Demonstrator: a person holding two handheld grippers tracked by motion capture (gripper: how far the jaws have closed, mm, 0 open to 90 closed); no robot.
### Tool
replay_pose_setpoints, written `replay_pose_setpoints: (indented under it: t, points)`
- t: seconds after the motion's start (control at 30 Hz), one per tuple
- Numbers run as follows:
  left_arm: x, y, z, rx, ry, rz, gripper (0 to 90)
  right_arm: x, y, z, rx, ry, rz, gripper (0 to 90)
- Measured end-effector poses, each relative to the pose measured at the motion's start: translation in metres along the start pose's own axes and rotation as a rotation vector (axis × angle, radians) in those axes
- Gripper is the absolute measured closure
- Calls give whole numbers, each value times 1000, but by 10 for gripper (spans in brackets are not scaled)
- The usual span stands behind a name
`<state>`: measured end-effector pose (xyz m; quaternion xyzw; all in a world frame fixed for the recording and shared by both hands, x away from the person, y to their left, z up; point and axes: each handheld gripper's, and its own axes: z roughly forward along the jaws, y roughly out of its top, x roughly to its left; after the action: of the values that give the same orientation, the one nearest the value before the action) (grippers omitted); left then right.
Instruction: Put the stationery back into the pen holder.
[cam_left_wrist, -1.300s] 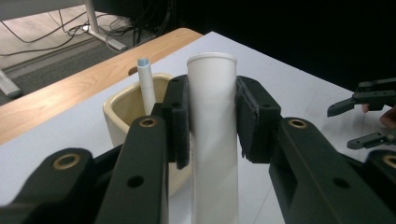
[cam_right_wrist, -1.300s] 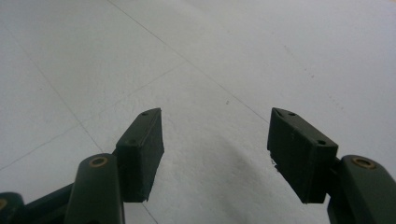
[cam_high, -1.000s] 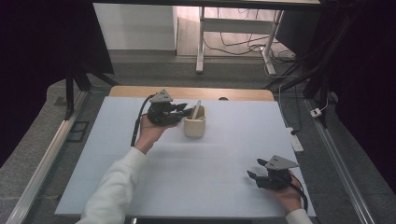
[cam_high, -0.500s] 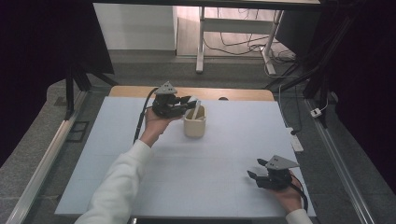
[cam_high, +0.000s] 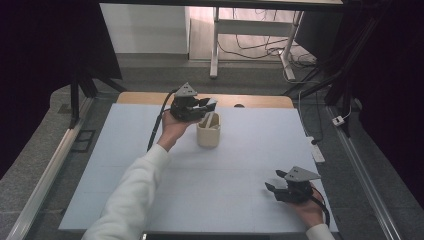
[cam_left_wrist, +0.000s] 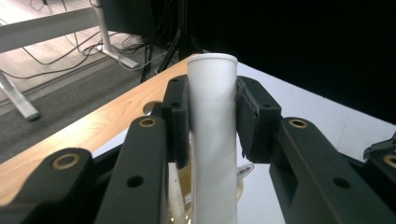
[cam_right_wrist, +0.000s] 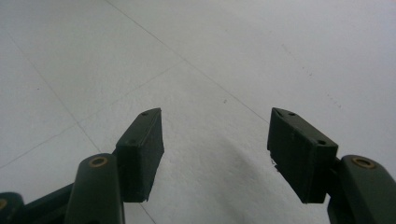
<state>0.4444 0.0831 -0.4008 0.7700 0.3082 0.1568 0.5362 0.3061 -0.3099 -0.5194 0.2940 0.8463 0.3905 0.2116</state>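
Observation:
My left gripper (cam_high: 206, 104) is at the far middle of the table, just above a beige cup (cam_high: 208, 135). It is shut on a white tube (cam_left_wrist: 212, 121), which stands upright between the pads. The tube's lower end runs down toward the cup's mouth (cam_left_wrist: 180, 205), where other pale items lie. In the high view the tube's white tip (cam_high: 212, 103) shows at the jaws, and a pale stick (cam_high: 210, 120) leans in the cup. My right gripper (cam_high: 279, 182) rests near the front right of the table, open, with nothing between its fingers (cam_right_wrist: 140, 144), only bare table surface.
A pale blue mat (cam_high: 240, 165) covers the table, with a wooden strip (cam_high: 260, 101) along the far edge. Beyond the table are floor cables and a desk frame (cam_high: 215, 45). A white plug block (cam_high: 317, 151) lies at the mat's right edge.
My left gripper has moved toward the far edge and slightly up, from beside the cup to over its rim, with the white tube in it. The right gripper has stayed in place.

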Motion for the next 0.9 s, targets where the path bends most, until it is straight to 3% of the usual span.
replay_pose_setpoints:
  t: [0.9]
  points:
    - [8,-5,37,24,26,-12,660,0,0,-1,-8,1,6,354]
